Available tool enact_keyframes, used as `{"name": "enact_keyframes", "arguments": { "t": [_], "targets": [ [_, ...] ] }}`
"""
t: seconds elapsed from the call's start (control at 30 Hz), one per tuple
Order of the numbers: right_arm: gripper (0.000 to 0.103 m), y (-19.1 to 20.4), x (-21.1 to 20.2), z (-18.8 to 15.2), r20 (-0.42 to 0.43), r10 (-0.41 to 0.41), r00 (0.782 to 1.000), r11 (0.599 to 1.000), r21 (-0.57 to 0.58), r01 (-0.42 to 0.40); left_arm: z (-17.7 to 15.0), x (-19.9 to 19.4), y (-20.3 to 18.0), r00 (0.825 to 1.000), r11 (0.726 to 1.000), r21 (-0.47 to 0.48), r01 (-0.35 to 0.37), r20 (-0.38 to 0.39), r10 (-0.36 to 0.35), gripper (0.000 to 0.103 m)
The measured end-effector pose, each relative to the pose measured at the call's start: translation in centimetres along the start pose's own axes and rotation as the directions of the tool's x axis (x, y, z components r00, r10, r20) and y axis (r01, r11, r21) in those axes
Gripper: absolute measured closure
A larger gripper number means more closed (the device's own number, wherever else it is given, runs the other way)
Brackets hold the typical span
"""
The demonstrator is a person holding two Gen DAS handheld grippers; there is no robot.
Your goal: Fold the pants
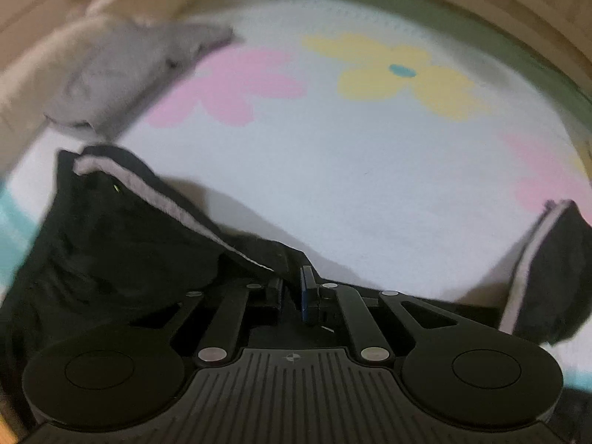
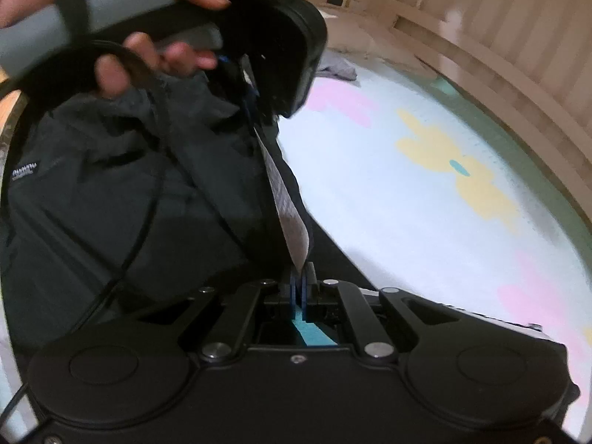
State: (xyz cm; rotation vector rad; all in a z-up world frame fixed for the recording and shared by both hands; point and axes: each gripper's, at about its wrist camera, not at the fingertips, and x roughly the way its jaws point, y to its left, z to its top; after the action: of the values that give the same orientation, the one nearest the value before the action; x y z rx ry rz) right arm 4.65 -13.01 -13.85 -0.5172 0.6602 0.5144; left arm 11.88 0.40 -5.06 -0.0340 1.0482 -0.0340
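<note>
Right now your left gripper (image 1: pixel 296 288) has its jaws pinched together on the dark cloth of the pants (image 1: pixel 122 236), at a fold beside the pale side stripe (image 1: pixel 174 207). Your right gripper (image 2: pixel 300 277) is also clamped tight, its blue pads biting the lower end of that same stripe where it meets black fabric.

From the right wrist view, the pants (image 2: pixel 118 192) run away from the jaws toward your left hand (image 2: pixel 111 37); the stripe (image 2: pixel 285 199) marks the long axis, stretched fairly taut between the two grippers. The fabric looks thin, matte and crumpled, with soft creases and a small white label (image 2: pixel 24 172) on it. A black cable (image 2: pixel 155 170) hangs across it.

In the left wrist view, another striped part of the garment hangs at the right edge.

Beyond, the pants lie over a white rug (image 1: pixel 351 170) with a nubby weave, printed with pink and yellow flowers. Farther off sits a rumpled grey cloth (image 1: pixel 129 74), and past it, pale slatted panelling (image 2: pixel 499 37).
</note>
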Motion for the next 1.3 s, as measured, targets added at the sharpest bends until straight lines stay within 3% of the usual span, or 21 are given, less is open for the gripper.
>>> {"name": "enact_keyframes", "arguments": {
  "t": [0.17, 0.33, 0.37, 0.43, 0.5, 0.57, 0.63, 0.7, 0.83, 0.93, 1.03, 1.1, 1.23, 1.3],
  "targets": [
    [0.096, 1.2, -2.8, 0.6, -0.005, -0.002, 1.000, 0.999, 0.033, 0.002, -4.4, -4.6, 1.9, 0.998, 0.998, -0.038, 0.042, 0.049, -0.040, 0.095],
    [0.092, 4.1, -4.5, 0.2, -0.046, 0.011, 0.999, 1.000, 0.029, -0.010, -10.0, -5.7, 4.0, 0.999, 0.998, -0.046, 0.036, 0.012, -0.035, 0.095],
    [0.084, 4.7, -4.6, 0.1, -0.062, 0.022, 0.998, 0.999, 0.040, -0.020, -10.6, -5.4, 4.4, 0.999, 0.998, -0.052, 0.037, -0.005, -0.038, 0.095],
    [0.082, 5.7, -4.8, -0.1, -0.092, 0.041, 0.995, 0.997, 0.071, -0.034, -12.2, -4.5, 5.1, 0.998, 0.998, -0.062, 0.033, -0.060, -0.036, 0.095],
    [0.064, 5.8, -5.1, -0.3, -0.104, 0.067, 0.992, 0.992, 0.117, -0.054, -13.2, -3.7, 5.5, 0.994, 0.998, -0.058, 0.032, -0.103, -0.038, 0.095],
    [0.051, 5.1, -6.0, -0.3, -0.087, 0.094, 0.992, 0.977, 0.200, -0.075, -13.6, -3.1, 5.5, 0.992, 0.999, -0.043, 0.022, -0.120, -0.027, 0.095],
    [0.046, 3.9, -6.9, -0.1, -0.063, 0.096, 0.993, 0.954, 0.291, -0.073, -13.6, -2.7, 5.6, 0.993, 1.000, -0.026, 0.013, -0.117, -0.016, 0.095],
    [0.045, 1.9, -7.2, 0.3, -0.067, 0.063, 0.996, 0.926, 0.377, -0.033, -13.5, -2.7, 5.4, 0.993, 1.000, -0.016, 0.005, -0.116, -0.007, 0.095],
    [0.036, -2.8, -5.5, 1.1, -0.139, -0.109, 0.984, 0.865, 0.474, 0.162, -12.7, -2.6, 5.2, 0.992, 0.999, -0.040, 0.005, -0.123, -0.010, 0.095],
    [0.030, -7.3, -2.2, 1.1, -0.245, -0.215, 0.946, 0.763, 0.563, 0.319, -12.7, -2.4, 5.7, 0.991, 0.998, -0.060, 0.011, -0.129, -0.018, 0.095],
    [0.024, -11.0, 1.6, 0.5, -0.342, -0.246, 0.907, 0.643, 0.643, 0.417, -12.4, -2.0, 5.9, 0.990, 0.997, -0.080, 0.017, -0.140, -0.028, 0.095],
    [0.023, -12.8, 4.1, -0.3, -0.424, -0.273, 0.864, 0.576, 0.647, 0.499, -12.2, -1.8, 5.8, 0.989, 0.997, -0.075, 0.016, -0.146, -0.027, 0.095],
    [0.026, -13.2, 7.6, -1.7, -0.540, -0.324, 0.777, 0.543, 0.566, 0.620, -12.1, -1.7, 5.8, 0.989, 0.999, -0.051, 0.013, -0.145, -0.020, 0.095],
    [0.037, -13.6, 8.6, -2.8, -0.591, -0.310, 0.745, 0.513, 0.556, 0.654, -11.9, -1.7, 5.7, 0.990, 0.999, -0.041, 0.012, -0.142, -0.018, 0.095]
  ]
}}
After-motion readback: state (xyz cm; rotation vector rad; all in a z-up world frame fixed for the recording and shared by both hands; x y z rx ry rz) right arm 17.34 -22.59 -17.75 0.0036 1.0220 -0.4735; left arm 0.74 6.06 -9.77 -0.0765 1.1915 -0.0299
